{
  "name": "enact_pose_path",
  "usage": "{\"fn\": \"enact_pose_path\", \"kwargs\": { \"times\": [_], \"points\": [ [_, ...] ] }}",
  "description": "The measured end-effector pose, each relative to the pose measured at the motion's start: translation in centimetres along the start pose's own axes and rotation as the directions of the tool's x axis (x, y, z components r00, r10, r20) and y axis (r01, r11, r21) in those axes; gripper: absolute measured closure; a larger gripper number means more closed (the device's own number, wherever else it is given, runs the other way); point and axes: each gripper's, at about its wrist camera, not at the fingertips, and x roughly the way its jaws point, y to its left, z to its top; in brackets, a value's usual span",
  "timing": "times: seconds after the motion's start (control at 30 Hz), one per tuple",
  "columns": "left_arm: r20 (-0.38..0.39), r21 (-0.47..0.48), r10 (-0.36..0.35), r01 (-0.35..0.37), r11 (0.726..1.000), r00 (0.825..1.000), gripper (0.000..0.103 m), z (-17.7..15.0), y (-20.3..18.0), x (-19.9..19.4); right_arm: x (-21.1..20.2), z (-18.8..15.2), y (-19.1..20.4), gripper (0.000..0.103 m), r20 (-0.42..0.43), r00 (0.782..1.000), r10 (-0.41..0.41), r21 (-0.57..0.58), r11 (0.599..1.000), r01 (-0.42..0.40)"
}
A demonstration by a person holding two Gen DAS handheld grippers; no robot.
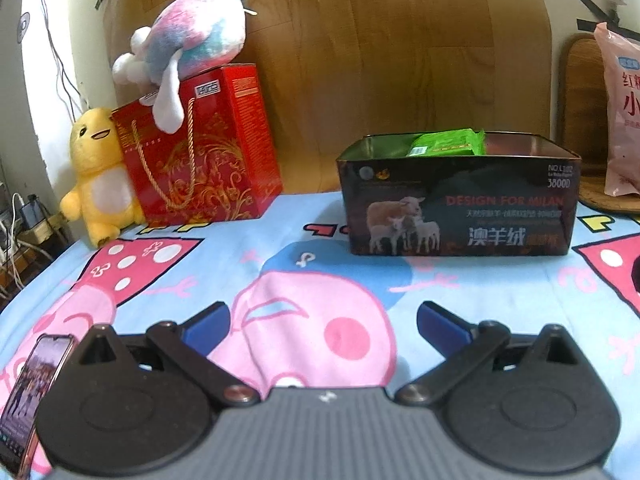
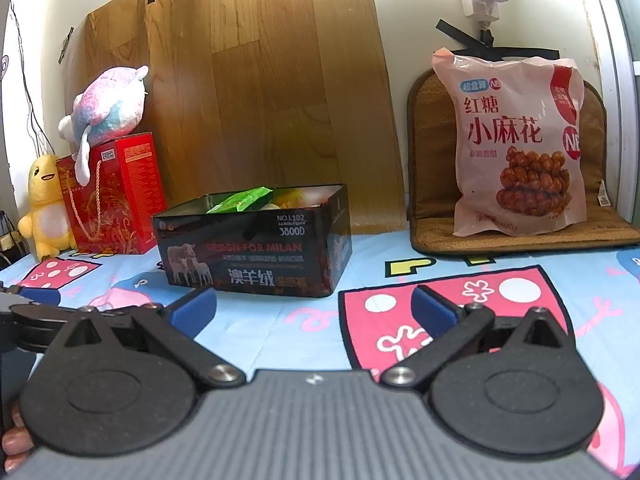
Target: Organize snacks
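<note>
Both claws spread wide, nothing held: left claw (image 1: 323,320), right claw (image 2: 314,306). Bare cartoon-print sheet (image 1: 460,304) lies between the claws and the dark tin box (image 2: 256,256), so the near side is unobstructed. Behind the box, a wood-grain panel (image 2: 260,80); left of it, a red gift bag (image 2: 116,196) with plush toys. Box is lidless, a green packet (image 2: 240,200) and other snacks inside. Box print: "DESIGN FOR MILAN", "NO.L102", "3800D". Pink snack bag (image 2: 516,148), marked "红糖 小麻花", stands upright on a brown cushion (image 2: 432,216), well right of the box.
</note>
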Motion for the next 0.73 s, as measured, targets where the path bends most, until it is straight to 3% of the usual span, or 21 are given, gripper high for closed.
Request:
{"fn": "enact_pose_path", "kwargs": {
  "times": [0.4, 0.73],
  "points": [
    [-0.016, 0.005, 0.002, -0.002, 1.000, 1.000, 0.000, -0.2, 0.2, -0.8, 0.0, 0.0, 0.0, 0.000, 0.001, 1.000, 0.001, -0.002, 1.000, -0.001],
    [-0.005, 0.013, -0.064, 0.064, 0.998, 0.998, 0.000, -0.2, -0.2, -1.4, -0.1, 0.0, 0.0, 0.000, 0.003, 1.000, 0.002, -0.002, 1.000, -0.002]
  ]
}}
